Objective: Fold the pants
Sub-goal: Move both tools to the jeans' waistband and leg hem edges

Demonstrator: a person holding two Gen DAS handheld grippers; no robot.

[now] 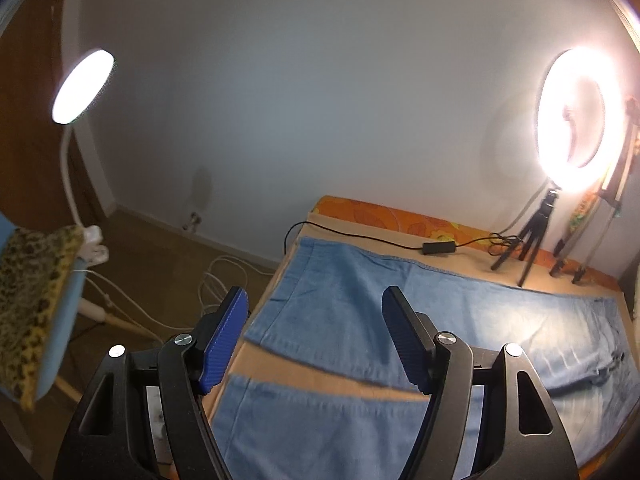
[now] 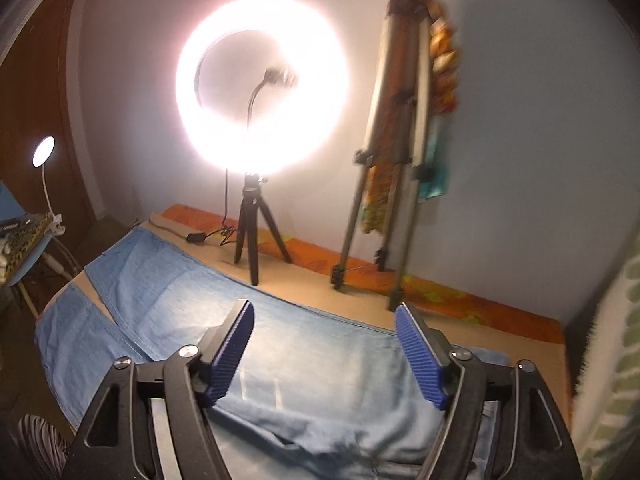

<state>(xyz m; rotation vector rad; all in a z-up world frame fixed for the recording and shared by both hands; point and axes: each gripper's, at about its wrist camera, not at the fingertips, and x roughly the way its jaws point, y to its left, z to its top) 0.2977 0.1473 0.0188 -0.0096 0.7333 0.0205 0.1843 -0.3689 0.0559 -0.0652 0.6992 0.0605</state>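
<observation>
Light blue pants (image 1: pixel 480 320) lie flat on a tan surface (image 1: pixel 304 372), their two legs spread slightly apart with a tan strip between them. My left gripper (image 1: pixel 316 300) hovers open above the leg ends near the surface's left edge, and nothing sits between its blue ribbed pads (image 1: pixel 224 336). In the right wrist view the pants (image 2: pixel 180 292) stretch away to the left, with rumpled fabric low in the frame. Over that wider part my right gripper (image 2: pixel 325 308) is held open and empty.
A lit ring light (image 2: pixel 260 92) on a small tripod and a tall folded tripod (image 2: pixel 400 160) stand at the back of the surface by the wall. A black cable with a switch (image 1: pixel 438 246) lies behind the pants. A lamp (image 1: pixel 82 86) and a blue chair (image 1: pixel 60 320) stand off to the left.
</observation>
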